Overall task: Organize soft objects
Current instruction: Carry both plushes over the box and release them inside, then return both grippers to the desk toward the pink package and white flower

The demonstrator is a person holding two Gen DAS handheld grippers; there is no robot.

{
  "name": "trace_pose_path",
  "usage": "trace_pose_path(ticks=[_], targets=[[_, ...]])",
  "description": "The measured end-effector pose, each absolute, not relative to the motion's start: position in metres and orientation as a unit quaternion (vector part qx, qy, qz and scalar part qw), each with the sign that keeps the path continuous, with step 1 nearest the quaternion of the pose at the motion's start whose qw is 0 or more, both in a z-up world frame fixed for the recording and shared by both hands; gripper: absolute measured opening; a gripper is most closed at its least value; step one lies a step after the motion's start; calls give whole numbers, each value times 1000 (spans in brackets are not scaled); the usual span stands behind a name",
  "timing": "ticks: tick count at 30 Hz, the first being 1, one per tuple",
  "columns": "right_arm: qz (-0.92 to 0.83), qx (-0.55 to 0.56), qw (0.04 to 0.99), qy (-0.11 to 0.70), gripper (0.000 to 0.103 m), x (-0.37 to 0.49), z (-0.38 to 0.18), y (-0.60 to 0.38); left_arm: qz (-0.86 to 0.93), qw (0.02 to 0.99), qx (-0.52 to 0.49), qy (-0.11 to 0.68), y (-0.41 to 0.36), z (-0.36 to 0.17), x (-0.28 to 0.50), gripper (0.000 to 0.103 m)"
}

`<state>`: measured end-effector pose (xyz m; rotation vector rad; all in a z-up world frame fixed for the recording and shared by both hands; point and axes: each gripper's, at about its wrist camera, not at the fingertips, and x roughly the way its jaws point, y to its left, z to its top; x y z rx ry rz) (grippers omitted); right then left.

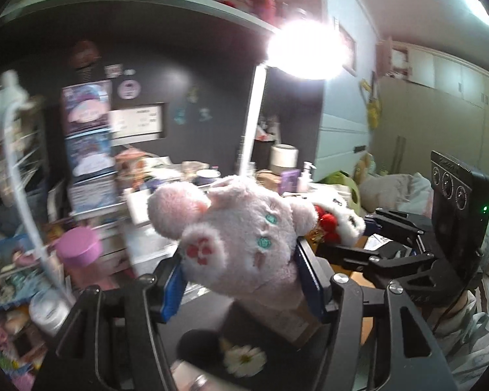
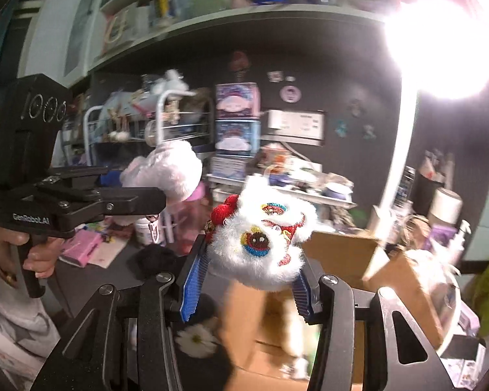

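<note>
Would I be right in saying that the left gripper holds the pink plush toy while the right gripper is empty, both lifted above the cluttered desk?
Not quite: the right gripper is not empty. The right wrist view shows it closed on a white fluffy toy with embroidered eyes and red pompoms. The rest stands: the left gripper holds the pink plush toy, above the cluttered desk.

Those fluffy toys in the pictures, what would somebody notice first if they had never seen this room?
First, the pink plush toy squeezed in the left hand-held gripper, right in the middle of the left wrist view. Next, the white furry toy with red pom-poms and bright stitched eyes, pinched in the right hand-held gripper above a cardboard box. Then the glaring lamp, top right over the cluttered desk.
</note>
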<state>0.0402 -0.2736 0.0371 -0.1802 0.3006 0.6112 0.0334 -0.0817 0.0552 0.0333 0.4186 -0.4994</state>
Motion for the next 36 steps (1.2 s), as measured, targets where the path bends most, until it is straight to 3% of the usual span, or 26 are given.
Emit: trace_pose_path(ticks=[9, 11, 14, 20, 24, 36], targets=[[257, -73, 944, 193, 47, 68, 11, -327, -292, 923, 53, 243, -158, 47, 71, 57], [252, -76, 944, 201, 57, 72, 6, -332, -295, 919, 57, 255, -167, 43, 77, 57], [255, -84, 942, 201, 64, 72, 2, -336, -296, 914, 61, 270, -177, 36, 84, 58], [266, -91, 938, 202, 64, 73, -1, -339, -302, 904, 75, 293, -193, 28, 90, 61], [267, -86, 938, 206, 64, 75, -3, -342, -296, 906, 79, 291, -195, 28, 91, 79], [277, -86, 936, 200, 64, 66, 4, -329, -245, 931, 46, 267, -142, 40, 69, 80]])
